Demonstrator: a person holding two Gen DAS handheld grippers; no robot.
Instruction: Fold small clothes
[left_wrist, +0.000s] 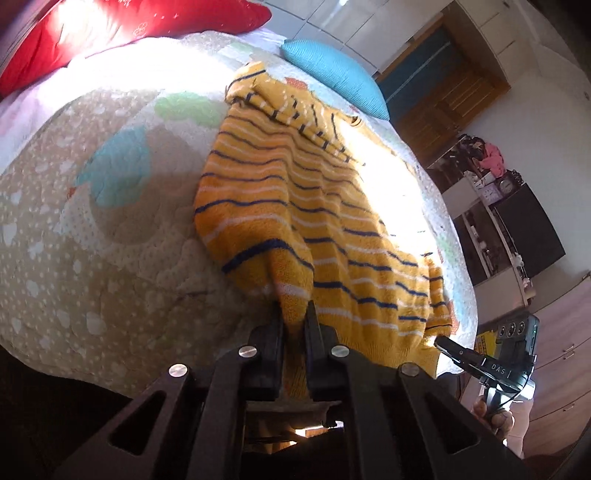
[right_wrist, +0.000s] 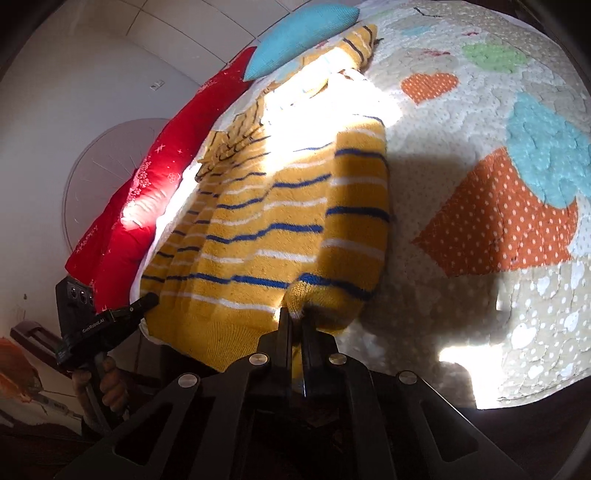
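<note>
A small yellow knit sweater (left_wrist: 295, 192) with blue and white stripes lies spread on the patchwork quilt (left_wrist: 92, 221), collar end far from me. My left gripper (left_wrist: 294, 306) is shut on the sweater's near hem at its left corner. My right gripper (right_wrist: 295, 314) is shut on the near hem of the sweater (right_wrist: 280, 221) at its right corner. Each gripper shows in the other's view: the right gripper (left_wrist: 443, 341) at the lower right, the left gripper (right_wrist: 149, 297) at the lower left. Both corners are pinched into small folds.
A red pillow (left_wrist: 110, 29) and a turquoise pillow (left_wrist: 332, 74) lie at the far end of the bed. Shelves and a wooden door (left_wrist: 443, 92) stand to the right. The quilt's near edge (right_wrist: 517, 391) drops off close to the grippers. Strong sunlight crosses the bed.
</note>
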